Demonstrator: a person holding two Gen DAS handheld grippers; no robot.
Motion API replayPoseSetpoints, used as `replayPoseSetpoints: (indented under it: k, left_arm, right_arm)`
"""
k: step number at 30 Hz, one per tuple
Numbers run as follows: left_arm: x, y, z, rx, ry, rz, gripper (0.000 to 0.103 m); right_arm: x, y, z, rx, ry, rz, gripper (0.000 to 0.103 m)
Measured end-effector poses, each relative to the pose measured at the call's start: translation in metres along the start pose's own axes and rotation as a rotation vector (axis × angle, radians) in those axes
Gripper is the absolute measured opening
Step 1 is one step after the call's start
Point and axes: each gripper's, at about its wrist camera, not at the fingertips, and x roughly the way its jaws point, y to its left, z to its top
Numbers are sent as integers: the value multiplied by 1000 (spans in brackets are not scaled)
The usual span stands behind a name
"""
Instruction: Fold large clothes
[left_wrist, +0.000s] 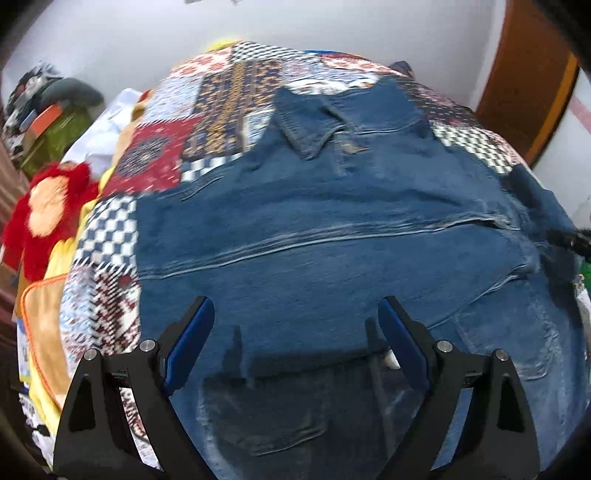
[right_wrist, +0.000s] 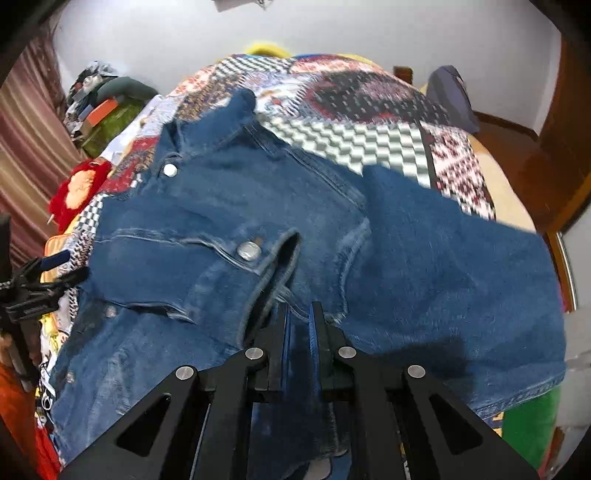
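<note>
A blue denim jacket (left_wrist: 314, 221) lies spread over a patchwork quilt (left_wrist: 221, 92) on a bed, collar (left_wrist: 306, 129) at the far end. My left gripper (left_wrist: 295, 304) hovers open above the jacket's near part, nothing between its fingers. In the right wrist view the jacket (right_wrist: 221, 206) shows metal buttons and a cuff (right_wrist: 280, 258) folded inward. My right gripper (right_wrist: 299, 308) is shut on denim cloth of the jacket near that cuff; a broad panel (right_wrist: 443, 277) drapes to its right. The right gripper (left_wrist: 569, 240) also shows at the left view's right edge.
A red plush toy (left_wrist: 48, 214) and yellow bedding lie at the bed's left side. Piled boxes and clothes (left_wrist: 48, 107) stand in the far left corner. A wooden door (left_wrist: 528, 74) is at the right, a white wall behind. The left gripper (right_wrist: 37, 284) appears at the right view's left edge.
</note>
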Motion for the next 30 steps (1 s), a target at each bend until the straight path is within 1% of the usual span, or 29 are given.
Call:
replayPoseSetpoints:
  k: [3,5,8,9,11,13,16,20,21,23,24,26,29,30]
  left_arm:
    - [7,-14,6,21,5,-17,91]
    - [15,-22,8,28,23,-34,91]
    - [29,-31,6,36,54,-67,91]
    - [34,-35,5,42,69,-72,91]
    - [44,-40,1,59,95,-74,91]
    - [50,-46,-5,76,104,-61,91]
    - [48,-47,-8,85,83,-56,92]
    - [51,-44,-9,61,85,-67,95]
    - [52,-44,-9,58,80,-69,95]
    - [51,-44,-11,58,73,-65,95]
    - [51,-45,-11,58,70,-63,96]
    - [51,-44,-12,56,71,-63,96]
    - [50,-44,-14,54,74,-59,96]
    - [49,-45,-15,55,74,-59,96]
  right_arm:
    - [-12,20,15,-43,-33,24,7]
    - [-12,39,25,-84,-29,37,7]
    - [5,67,31,-181,23,6,7]
    - [15,76,30,-223,49,-10,7]
    - [35,84,26,-266,86,-57,7]
    - [52,84,19,-283,127,-89,8]
    - [56,74,15,-268,111,-61,8]
    - [52,73,11,-296,119,-79,8]
    - [51,75,10,-312,117,-113,8]
    - [55,79,9,-354,135,-216,8]
    - [55,79,5,-377,137,-250,8]
    - [54,76,2,-384,134,-271,8]
    - [50,66,-2,-355,144,-265,8]
    - [53,62,-4,-352,174,-318,8]
